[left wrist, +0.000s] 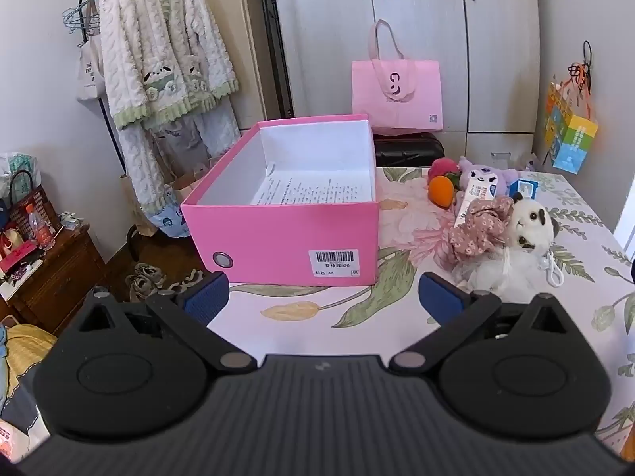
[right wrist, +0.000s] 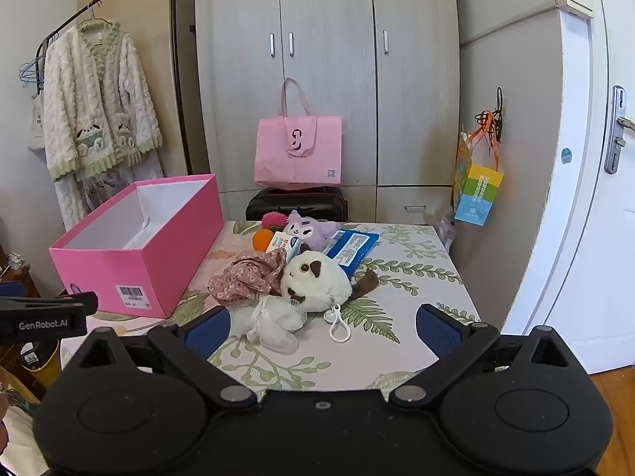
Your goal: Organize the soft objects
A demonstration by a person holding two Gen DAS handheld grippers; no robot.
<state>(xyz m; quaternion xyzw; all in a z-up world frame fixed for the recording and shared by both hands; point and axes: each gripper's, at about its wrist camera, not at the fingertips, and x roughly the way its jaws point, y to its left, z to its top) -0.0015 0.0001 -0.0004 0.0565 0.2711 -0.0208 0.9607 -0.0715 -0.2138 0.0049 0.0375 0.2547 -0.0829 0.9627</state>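
Note:
An open pink box [left wrist: 285,234] [right wrist: 131,273] stands on the floral tablecloth, holding only a printed sheet of paper. To its right lies a heap of soft things: a white plush with brown patches [right wrist: 317,281] [left wrist: 530,224], a pink floral scrunchie [right wrist: 250,275] [left wrist: 478,224], a white mesh pouch [right wrist: 274,323], a purple plush [right wrist: 311,228] [left wrist: 486,172] and an orange toy [left wrist: 440,192]. My left gripper [left wrist: 323,297] is open just short of the box's near wall. My right gripper [right wrist: 321,327] is open with the pouch beside its left finger.
A blue wipes pack [right wrist: 351,250] and a small carton [right wrist: 283,244] lie in the heap. Behind the table stand a black suitcase [right wrist: 295,202], a pink tote [right wrist: 297,150] and wardrobes. A clothes rack with a fleece robe [left wrist: 158,51] stands left; a door [right wrist: 595,198] right.

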